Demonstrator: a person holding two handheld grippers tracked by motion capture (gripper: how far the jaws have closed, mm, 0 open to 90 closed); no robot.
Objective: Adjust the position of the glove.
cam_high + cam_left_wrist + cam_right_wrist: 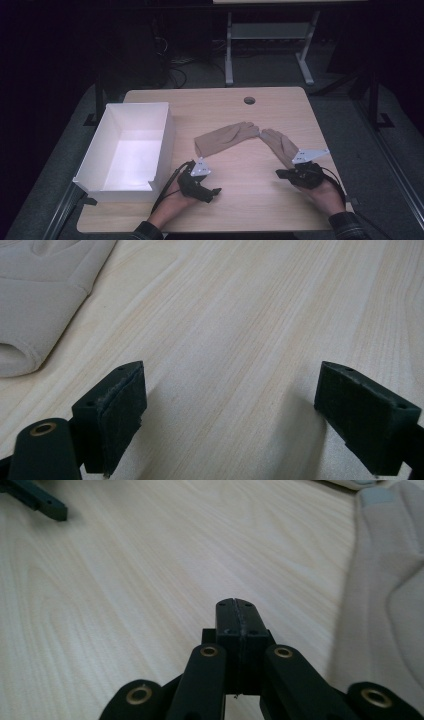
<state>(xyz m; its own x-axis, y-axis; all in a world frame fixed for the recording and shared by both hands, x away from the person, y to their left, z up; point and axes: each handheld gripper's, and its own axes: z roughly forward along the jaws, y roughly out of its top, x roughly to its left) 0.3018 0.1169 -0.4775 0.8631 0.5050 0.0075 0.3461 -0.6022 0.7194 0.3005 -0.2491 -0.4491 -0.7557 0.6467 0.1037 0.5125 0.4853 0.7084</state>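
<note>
Counter (pixel 235 200): pale wood, round hole near the far edge.

Box (pixel 165 130): white, open-topped, at the counter's left side, its near left corner hanging over the edge.

Left glove (pixel 227 136): beige, flat at mid-counter, cuff toward the left, fingers pointing right. In the left gripper view its cuff (pixel 30 315) lies at upper left, apart from the jaws.

Right glove (pixel 279 144): beige, flat, fingertips touching or nearly meeting those of the left glove, cuff running toward the right hand. In the right gripper view it (pixel 390 600) lies just beside the jaws, on their right.

Left claw (pixel 216 191): released, jaws spread wide over bare wood with nothing between them (pixel 230 410); held low near the counter's front, between box and gloves, well short of the left glove.

Right claw (pixel 279 173): clenched, jaws pressed together on nothing (pixel 236 617); held low at the cuff end of the right glove; whether it touches the fabric cannot be told.
</note>
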